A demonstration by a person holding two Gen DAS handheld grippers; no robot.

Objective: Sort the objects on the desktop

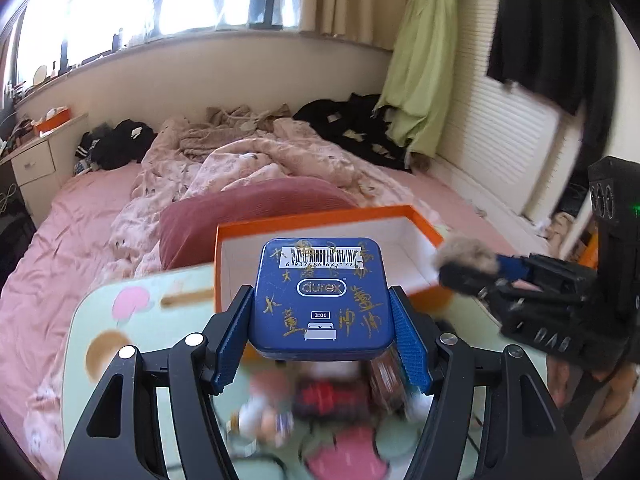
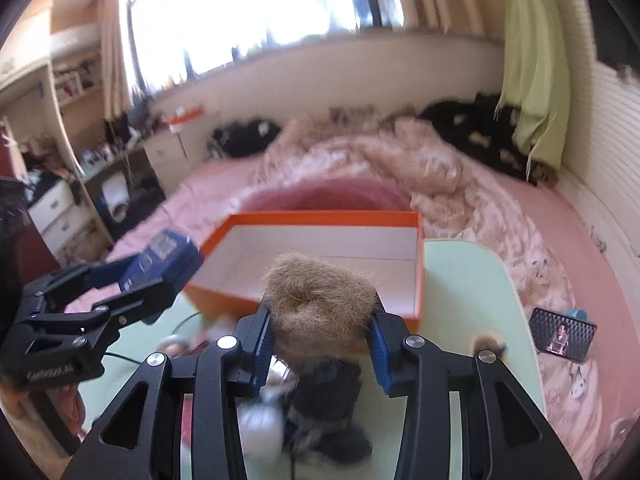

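The open orange cardboard box with a white inside [image 2: 320,256] sits on the pale green tabletop [image 2: 472,280] and serves as the landmark. The left gripper [image 1: 320,312] has its jaws clamped on the sides of a flat blue metal tin with gold writing and a barcode [image 1: 320,296], held in the air just short of the box's near wall. The right gripper [image 2: 320,320] has its jaws pressed into a fluffy brown fur ball [image 2: 316,300], lifted in front of the box's near right corner; a dark fuzzy part hangs blurred beneath it.

Both loads head for the same opening, so the grippers could knock together over the box. The tin is smooth and gripped only at its edges; a bump on the box rim could twist it loose. The fur compresses, so it may slip out, and its hanging part could snag the rim. Blurred clutter lies on the tabletop on the near side of the box.
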